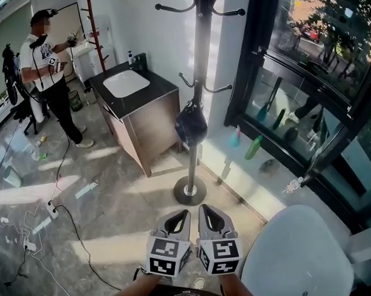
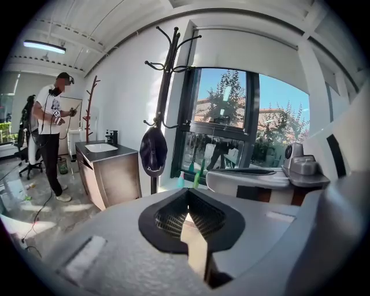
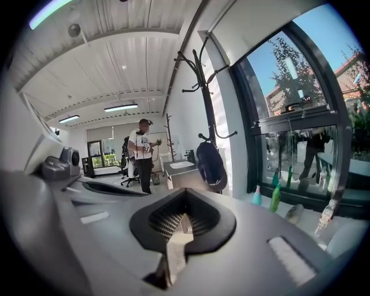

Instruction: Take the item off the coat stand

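Right hand-held gripper (image 1: 207,209), cap (image 1: 191,123) well ahead

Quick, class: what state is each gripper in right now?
Left gripper: shut, holding nothing.
Right gripper: shut, holding nothing.

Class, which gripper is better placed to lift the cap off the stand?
Left gripper, narrowly: it and the right gripper are shut, side by side, short of the coat stand, but the cap hangs mostly left of its pole.

head looks down; gripper views share coat stand (image 1: 193,165)
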